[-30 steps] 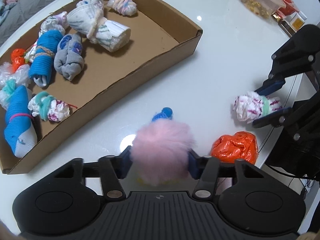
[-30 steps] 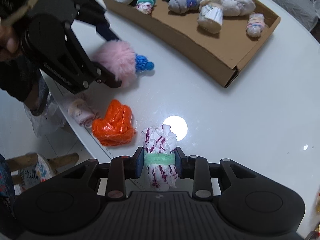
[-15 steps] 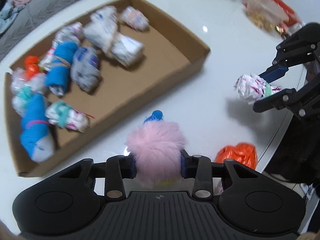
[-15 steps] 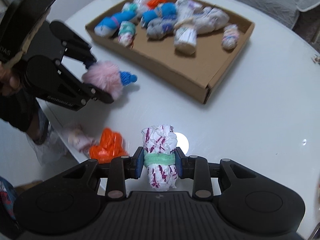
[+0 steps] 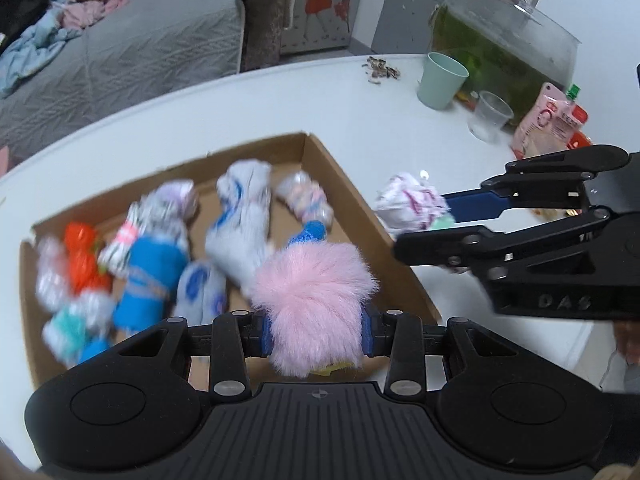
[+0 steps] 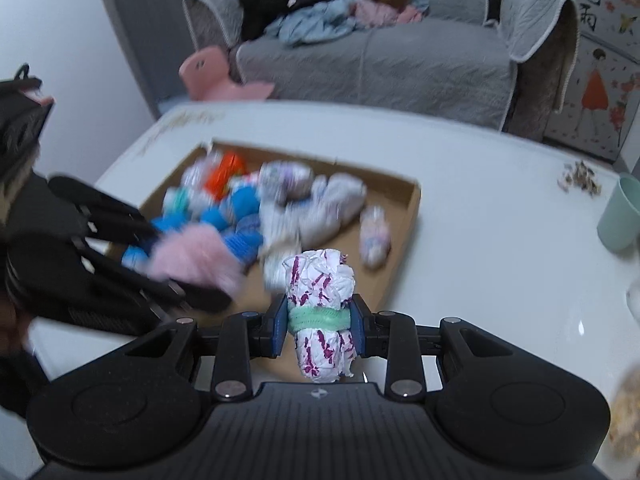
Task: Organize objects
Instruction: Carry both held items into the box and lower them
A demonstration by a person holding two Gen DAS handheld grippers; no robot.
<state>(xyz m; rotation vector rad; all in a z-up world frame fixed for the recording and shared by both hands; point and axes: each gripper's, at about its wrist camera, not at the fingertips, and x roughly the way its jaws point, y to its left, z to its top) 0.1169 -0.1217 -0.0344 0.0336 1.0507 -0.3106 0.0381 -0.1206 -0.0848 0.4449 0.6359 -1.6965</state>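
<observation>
Here we carry one thing in each hand toward the cardboard box (image 5: 362,200) on the white worktop (image 5: 280,112). Our left hand-held gripper (image 5: 316,334) is closed tight on a pink fluffy ball (image 5: 312,292) with a blue knitted tip (image 5: 310,232); the fur bulges out past both blue pads, and the tip points forward, away from us and into the box. Our right hand-held gripper (image 6: 319,330) is likewise clamped shut, on a white bundle with purple marks (image 6: 320,280), gripped across its green band (image 6: 318,319), so the bundle's long axis stands upright between the pads. The box lies ahead of and below both loads, already holding a crowd of rolled bundles, blue, white and orange, mostly in its left and middle parts. The relation that matters is this: in the left view the pink ball sits over the box's near edge, with the open brown floor just ahead, while in that same view the right hand-held gripper (image 5: 430,220) holds its bundle at the box's right wall, near the far corner. So the left hand looks the nearer to a drop. We judge that the next move is a short forward lowering into the bare strip along the right side, watching that the two tools, close beside each other here, do not clash.
</observation>
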